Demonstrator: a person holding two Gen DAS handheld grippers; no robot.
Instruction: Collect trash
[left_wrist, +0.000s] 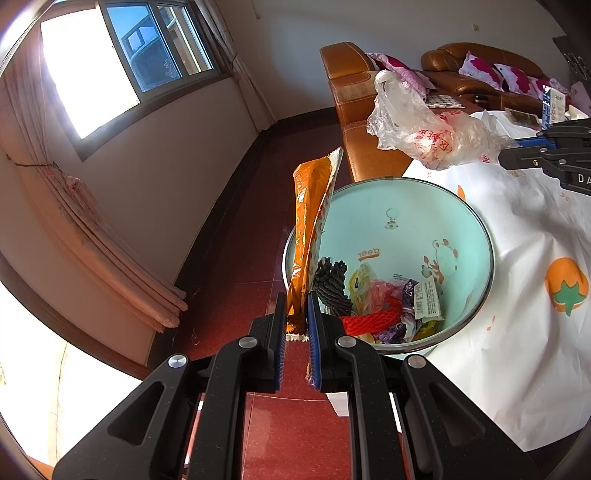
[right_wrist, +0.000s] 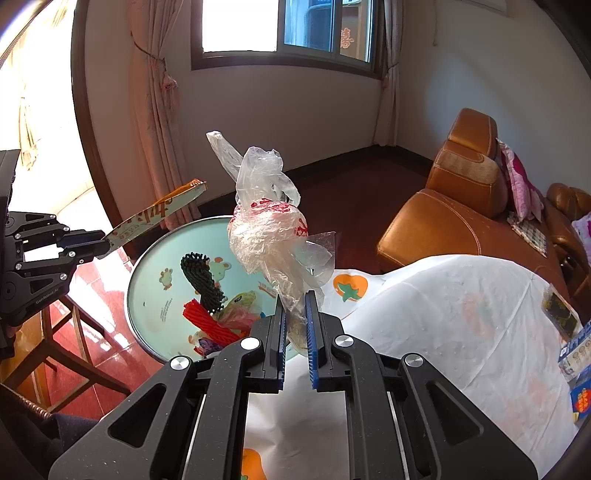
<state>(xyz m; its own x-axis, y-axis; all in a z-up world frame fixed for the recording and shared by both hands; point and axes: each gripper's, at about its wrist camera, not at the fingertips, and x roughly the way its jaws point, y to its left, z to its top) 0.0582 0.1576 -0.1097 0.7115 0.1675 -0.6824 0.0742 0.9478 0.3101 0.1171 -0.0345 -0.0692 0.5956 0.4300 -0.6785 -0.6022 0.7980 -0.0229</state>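
My left gripper is shut on an orange snack wrapper, which stands up over the near-left rim of a pale green bin. From the right wrist view the same wrapper sticks out of that left gripper above the bin. My right gripper is shut on a crumpled clear plastic bag with red print, held up beside the bin. In the left wrist view that bag hangs from the right gripper. Several wrappers and foam nets lie inside the bin.
A table under a white cloth with orange fruit prints sits right of the bin, with small packets at its far edge. A brown leather sofa with pink cushions stands behind. A wooden chair is at the left on red floor tiles.
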